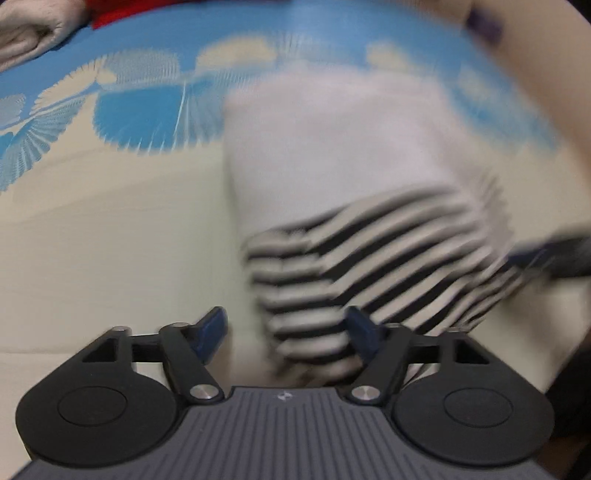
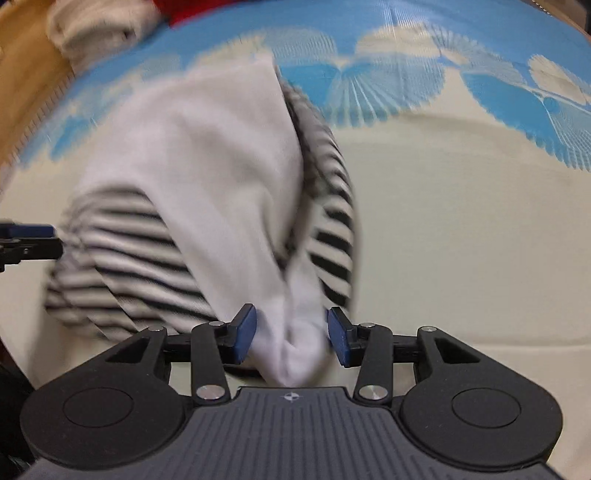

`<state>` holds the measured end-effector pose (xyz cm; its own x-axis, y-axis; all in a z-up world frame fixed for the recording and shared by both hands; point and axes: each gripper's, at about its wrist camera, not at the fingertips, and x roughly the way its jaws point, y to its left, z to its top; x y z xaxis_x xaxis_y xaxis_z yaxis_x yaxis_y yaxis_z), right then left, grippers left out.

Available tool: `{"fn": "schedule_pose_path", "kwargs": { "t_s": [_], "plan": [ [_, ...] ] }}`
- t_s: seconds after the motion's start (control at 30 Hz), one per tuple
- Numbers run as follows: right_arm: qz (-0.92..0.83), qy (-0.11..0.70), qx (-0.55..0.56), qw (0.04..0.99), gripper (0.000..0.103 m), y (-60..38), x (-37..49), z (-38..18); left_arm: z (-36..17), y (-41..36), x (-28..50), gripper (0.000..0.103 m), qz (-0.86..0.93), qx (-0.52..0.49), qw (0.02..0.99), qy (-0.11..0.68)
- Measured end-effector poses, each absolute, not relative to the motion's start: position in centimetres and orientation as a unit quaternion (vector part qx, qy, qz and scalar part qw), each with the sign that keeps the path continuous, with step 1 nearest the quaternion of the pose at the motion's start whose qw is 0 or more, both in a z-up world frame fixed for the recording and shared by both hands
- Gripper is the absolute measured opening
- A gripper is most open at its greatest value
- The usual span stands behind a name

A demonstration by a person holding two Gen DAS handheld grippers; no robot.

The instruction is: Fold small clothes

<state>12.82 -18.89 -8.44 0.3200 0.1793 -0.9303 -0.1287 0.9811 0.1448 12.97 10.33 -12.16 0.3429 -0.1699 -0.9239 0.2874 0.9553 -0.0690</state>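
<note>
Between the spread blue pads of the left gripper lies a striped corner of the small garment, and neither pad presses on it. The right gripper stands at a narrower gap, with a bunched white fold filling the space between its pads; blur hides whether they pinch it, though they seem just clear of the cloth.

The garment, white with black stripes, lies on a cream and blue patterned sheet. If either tool lifts away while cloth catches a pad, the fold could drag open or skew.

Motion smear hides the garment's outline and layers. Farther off, a pale bundle and something red are cut off.
</note>
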Motion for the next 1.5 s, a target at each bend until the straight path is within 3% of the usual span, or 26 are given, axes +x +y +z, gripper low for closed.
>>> {"fn": "schedule_pose_path", "kwargs": {
  "t_s": [0.13,0.3,0.47,0.73,1.07,1.5],
  "plan": [
    [0.057,0.51,0.059,0.856,0.047,-20.4,10.8,-4.9,-7.9,10.2,11.4,0.084,-0.089,0.035,0.857,0.506],
    [0.051,0.379,0.073,0.921,0.086,-20.8,5.0,1.7,-0.9,8.5,5.7,0.089,-0.056,0.037,0.914,0.4],
    [0.065,0.292,0.036,0.954,0.093,-19.1,-2.3,4.9,1.9,5.1,-1.4,0.091,-0.034,0.039,0.94,0.337],
    [0.036,0.295,0.026,0.954,0.095,-16.0,-8.7,5.2,-1.5,2.1,-8.8,0.091,-0.037,0.032,0.939,0.339],
    [0.034,0.344,0.025,0.938,0.095,-14.3,-6.3,2.3,-3.9,1.7,-6.9,0.094,0.005,0.021,0.927,0.375],
    [0.061,0.341,0.001,0.938,0.095,-11.9,-5.6,1.8,-3.6,2.2,-6.9,0.099,0.0,-0.004,0.928,0.373]
  ]
}}
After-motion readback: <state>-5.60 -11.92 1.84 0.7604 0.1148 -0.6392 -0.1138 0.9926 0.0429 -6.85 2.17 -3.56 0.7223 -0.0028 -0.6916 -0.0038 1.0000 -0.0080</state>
